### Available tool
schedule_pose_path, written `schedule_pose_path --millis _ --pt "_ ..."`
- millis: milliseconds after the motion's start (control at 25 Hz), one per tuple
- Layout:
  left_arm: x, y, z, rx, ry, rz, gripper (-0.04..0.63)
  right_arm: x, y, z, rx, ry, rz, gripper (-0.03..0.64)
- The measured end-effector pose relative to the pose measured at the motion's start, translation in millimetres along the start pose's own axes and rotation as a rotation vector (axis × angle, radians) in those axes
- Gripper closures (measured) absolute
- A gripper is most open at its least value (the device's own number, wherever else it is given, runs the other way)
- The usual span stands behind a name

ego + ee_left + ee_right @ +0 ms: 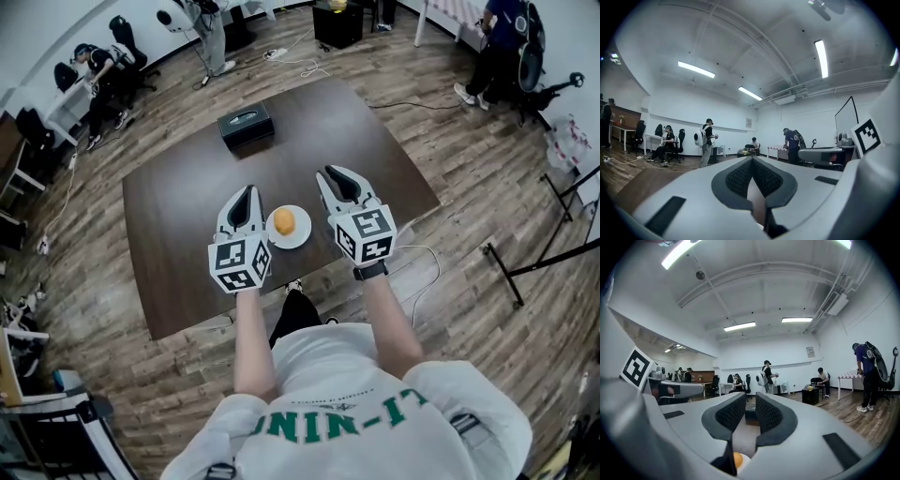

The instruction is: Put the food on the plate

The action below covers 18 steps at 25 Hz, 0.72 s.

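One round orange food item point(284, 223) sits on the white plate point(299, 239), on the dark table point(178, 192). Left gripper point(247, 190): beside the plate's left in head view, jaws closed tip to tip, empty. Right gripper point(330, 172): beside the plate's right, jaws a narrow gap apart, nothing between. Black box point(246, 125) sits farther back.

green "LI-NIN" lettering, on white shirt point(349, 405)

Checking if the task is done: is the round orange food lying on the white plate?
Yes, the head view shows the round orange food resting on the small white plate.
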State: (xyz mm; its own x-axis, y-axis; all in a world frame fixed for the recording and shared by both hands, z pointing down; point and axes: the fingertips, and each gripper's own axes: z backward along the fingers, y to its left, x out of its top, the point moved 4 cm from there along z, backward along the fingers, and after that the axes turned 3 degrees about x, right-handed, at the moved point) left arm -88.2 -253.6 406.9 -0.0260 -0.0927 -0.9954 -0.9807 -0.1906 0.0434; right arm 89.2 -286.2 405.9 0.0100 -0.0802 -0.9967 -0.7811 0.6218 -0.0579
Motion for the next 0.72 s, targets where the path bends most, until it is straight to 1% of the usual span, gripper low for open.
schedule_pose_path --millis 360,560,720 --pt "12.2 -4.1 14.6 0.003 -0.034 -0.006 0.584 16.5 6.3 16.1 -0.023 -0.04 0.018 0.598" --pt "18.8 -2.3 16.8 0.003 -0.046 -0.013 0.584 23.6 10.0 14.3 -0.027 -0.044 0.042 0.598" --pt "24.1 0.3 20.8 -0.005 -0.046 -0.053 0.584 28.7 12.3 11.1 -0.029 -0.069 0.044 0.598"
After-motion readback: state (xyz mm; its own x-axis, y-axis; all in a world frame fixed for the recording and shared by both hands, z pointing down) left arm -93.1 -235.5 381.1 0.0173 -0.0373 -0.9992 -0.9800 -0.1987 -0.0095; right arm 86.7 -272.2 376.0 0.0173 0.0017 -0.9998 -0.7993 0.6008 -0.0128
